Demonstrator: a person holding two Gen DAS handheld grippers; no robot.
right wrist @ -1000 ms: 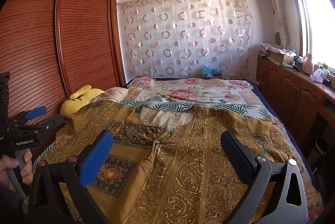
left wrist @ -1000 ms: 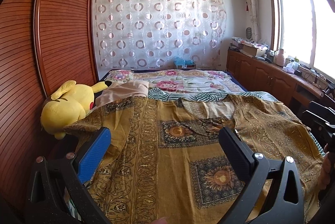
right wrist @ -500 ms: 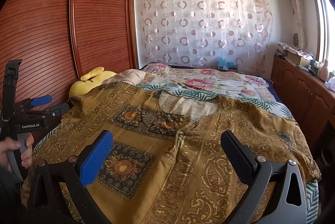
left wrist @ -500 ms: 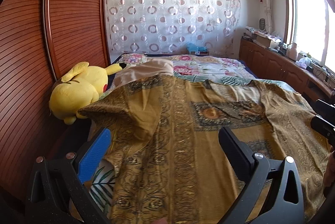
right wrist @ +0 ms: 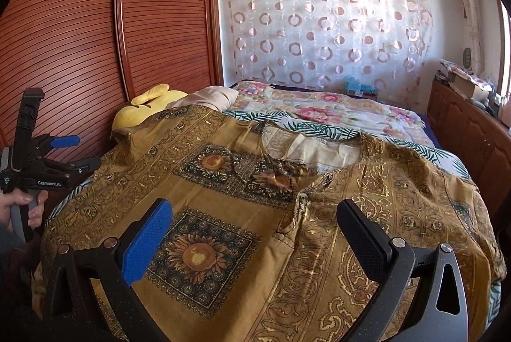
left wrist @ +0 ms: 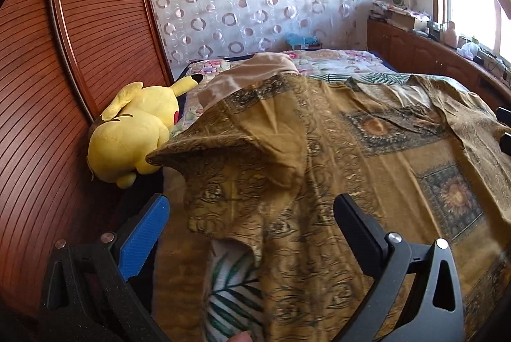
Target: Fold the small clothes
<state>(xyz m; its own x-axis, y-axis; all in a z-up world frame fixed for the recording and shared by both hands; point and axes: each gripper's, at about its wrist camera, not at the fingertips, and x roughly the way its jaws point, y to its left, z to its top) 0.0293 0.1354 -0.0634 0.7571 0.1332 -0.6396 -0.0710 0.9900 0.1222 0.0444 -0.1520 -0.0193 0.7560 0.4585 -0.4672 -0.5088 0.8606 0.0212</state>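
A mustard-gold patterned shirt (right wrist: pixel 255 214) with sunflower squares lies spread face up across the bed, collar toward the far end. In the left wrist view its left sleeve (left wrist: pixel 242 156) is rumpled and partly folded over near the bed's left edge. My left gripper (left wrist: pixel 252 220) hovers open just above that sleeve and side hem, holding nothing. It also shows at the left of the right wrist view as the left gripper (right wrist: pixel 73 153), held by a hand. My right gripper (right wrist: pixel 255 230) is open over the shirt's front near the placket.
A yellow plush toy (left wrist: pixel 134 131) and a beige pillow (left wrist: pixel 252 70) lie by the wooden wardrobe (left wrist: pixel 64 70) at the left. A floral quilt (right wrist: pixel 319 112) covers the far bed. Wooden cabinets (right wrist: pixel 472 131) line the right wall under the window.
Both grippers have moved left and dipped closer to the shirt. The left one now looks at the rumpled left sleeve and bed edge. Both stay open.
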